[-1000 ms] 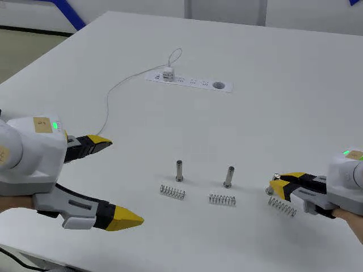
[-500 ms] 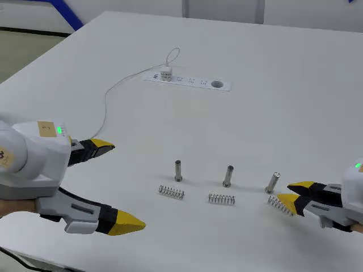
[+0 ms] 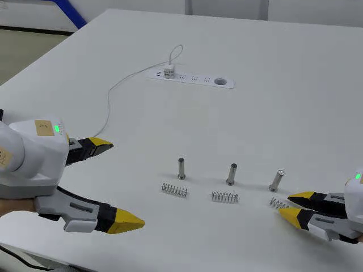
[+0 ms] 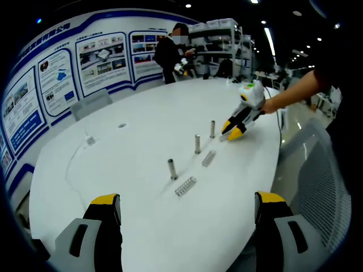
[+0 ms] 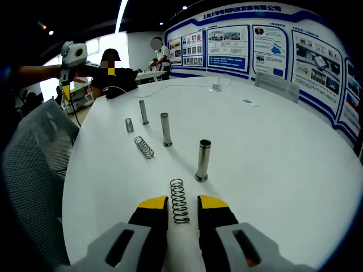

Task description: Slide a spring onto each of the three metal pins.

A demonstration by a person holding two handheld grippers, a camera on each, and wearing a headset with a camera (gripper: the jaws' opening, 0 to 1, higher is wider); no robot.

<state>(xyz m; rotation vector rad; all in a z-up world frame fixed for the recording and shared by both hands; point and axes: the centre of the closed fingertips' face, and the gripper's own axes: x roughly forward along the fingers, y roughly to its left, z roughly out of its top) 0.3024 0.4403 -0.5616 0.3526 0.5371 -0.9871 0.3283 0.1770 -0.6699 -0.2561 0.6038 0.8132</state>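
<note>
The right gripper [image 5: 177, 211], at the bottom of its own view, holds its yellow-tipped jaws a narrow gap apart on either side of the near end of the first spring [image 5: 179, 199]. The spring lies flat on the white table [image 5: 272, 170], and no squeeze on the coil is evident. Just above it in the frame stands the first pin [image 5: 202, 160], upright and bare.

To do this step well, the jaws probably ought to close gently nearer the coil's middle, so it neither flattens nor flicks away. The spring would then be lifted, turned upright and its bore lined up over the pin's top before lowering.

In the head view the middle pin [image 3: 231, 173] and the third pin [image 3: 181, 168] stand in a row toward centre frame. The second spring [image 3: 225, 197] and the third spring [image 3: 174, 190] lie just below them.

At lower left the left gripper [image 3: 116, 181] hovers with jaws spread wide, holding nothing.

A power strip [image 3: 190, 79] with a white cable [image 3: 109, 105] lies at upper centre of the smooth tabletop. Blue-trimmed wall posters [image 5: 272, 45] and a mesh chair [image 5: 28, 164] frame the right gripper view.
</note>
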